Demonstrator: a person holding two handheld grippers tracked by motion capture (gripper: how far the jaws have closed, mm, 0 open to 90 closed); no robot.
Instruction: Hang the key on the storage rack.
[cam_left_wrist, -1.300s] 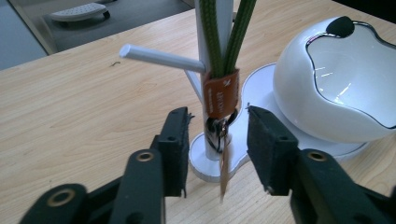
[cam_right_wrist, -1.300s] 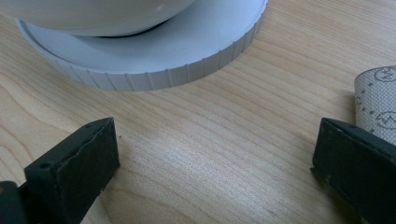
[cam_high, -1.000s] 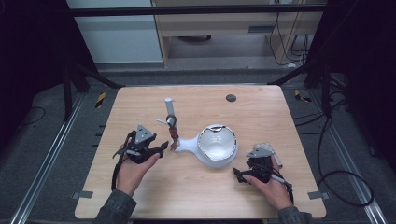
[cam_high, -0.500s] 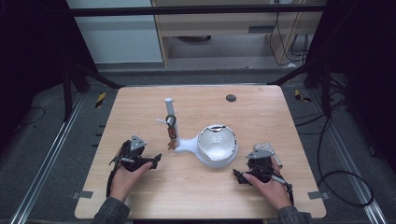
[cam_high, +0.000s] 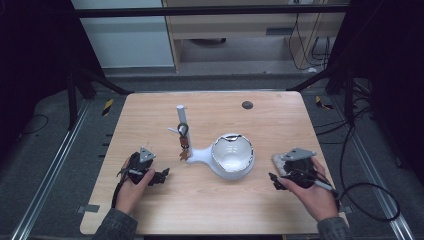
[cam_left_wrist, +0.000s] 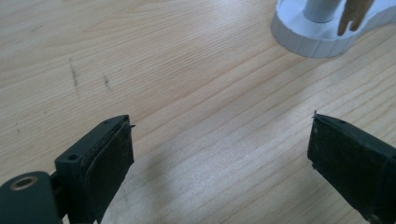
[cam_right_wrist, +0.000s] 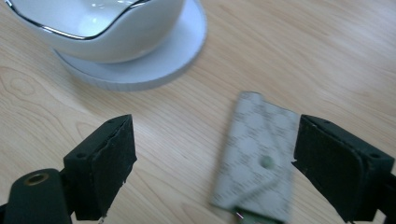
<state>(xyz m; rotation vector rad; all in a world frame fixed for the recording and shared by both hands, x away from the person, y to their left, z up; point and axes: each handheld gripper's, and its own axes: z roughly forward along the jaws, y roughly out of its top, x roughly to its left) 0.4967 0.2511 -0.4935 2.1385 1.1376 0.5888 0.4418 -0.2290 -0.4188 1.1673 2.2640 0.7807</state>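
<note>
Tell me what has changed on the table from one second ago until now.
The left gripper let go of the keys on the white stand and drew back toward the person, open. The right gripper has been closing its fingers around the patterned wallet, not yet pressing it. The stand, the white bowl and the keys stayed put.

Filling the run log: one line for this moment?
left gripper: open, empty, just opened | right gripper: closing around patterned wallet | keys: on stand
</note>
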